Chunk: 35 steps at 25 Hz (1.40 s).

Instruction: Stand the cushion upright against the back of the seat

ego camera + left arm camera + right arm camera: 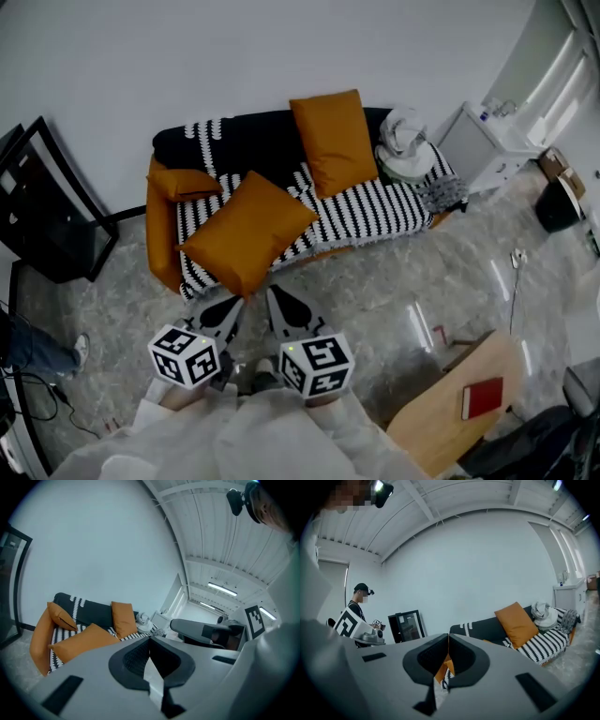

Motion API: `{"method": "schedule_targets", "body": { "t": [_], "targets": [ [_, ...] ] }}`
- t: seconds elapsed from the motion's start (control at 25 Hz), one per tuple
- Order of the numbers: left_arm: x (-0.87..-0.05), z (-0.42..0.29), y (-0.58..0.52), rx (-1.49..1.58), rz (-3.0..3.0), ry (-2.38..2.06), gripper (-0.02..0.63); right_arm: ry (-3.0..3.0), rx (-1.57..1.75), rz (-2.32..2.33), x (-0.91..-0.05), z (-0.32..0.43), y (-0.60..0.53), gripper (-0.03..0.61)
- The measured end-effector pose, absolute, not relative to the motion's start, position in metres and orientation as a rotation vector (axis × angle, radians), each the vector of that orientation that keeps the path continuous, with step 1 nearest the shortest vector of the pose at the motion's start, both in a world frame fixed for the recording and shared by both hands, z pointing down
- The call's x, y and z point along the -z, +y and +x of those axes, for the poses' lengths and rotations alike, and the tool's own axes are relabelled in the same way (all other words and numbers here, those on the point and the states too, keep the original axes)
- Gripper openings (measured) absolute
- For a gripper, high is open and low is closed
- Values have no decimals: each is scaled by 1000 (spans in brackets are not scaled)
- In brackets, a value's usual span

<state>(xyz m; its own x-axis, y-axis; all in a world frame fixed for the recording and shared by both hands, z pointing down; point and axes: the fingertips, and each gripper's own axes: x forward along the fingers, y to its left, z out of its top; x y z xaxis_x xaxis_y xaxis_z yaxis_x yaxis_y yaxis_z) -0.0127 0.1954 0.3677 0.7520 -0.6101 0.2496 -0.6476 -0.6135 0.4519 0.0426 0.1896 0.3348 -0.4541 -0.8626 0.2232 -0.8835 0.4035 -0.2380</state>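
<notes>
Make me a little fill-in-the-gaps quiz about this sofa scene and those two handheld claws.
1. The upright cushion leans against the ____ backrest.
2. The flat cushion lies on a seat cover patterned with black and white ____.
3. The left gripper and the right gripper are both ____, with nothing between the jaws.
4. On the wooden table lies a ____ book.

Missing words: black; stripes; shut; red.
</notes>
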Motion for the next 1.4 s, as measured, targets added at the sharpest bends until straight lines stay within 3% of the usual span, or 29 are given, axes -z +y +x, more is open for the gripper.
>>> {"method": "schedule_targets", "body": {
  "t": [0.76,1.4],
  "targets": [
    [-374,31,150,-130,2404,-967,8,-2583,-566,1608,-347,91,139,12],
    [-374,7,121,-164,2389,-940,8,-2544,-609,1629,-350,70,110,12]
  ]
}}
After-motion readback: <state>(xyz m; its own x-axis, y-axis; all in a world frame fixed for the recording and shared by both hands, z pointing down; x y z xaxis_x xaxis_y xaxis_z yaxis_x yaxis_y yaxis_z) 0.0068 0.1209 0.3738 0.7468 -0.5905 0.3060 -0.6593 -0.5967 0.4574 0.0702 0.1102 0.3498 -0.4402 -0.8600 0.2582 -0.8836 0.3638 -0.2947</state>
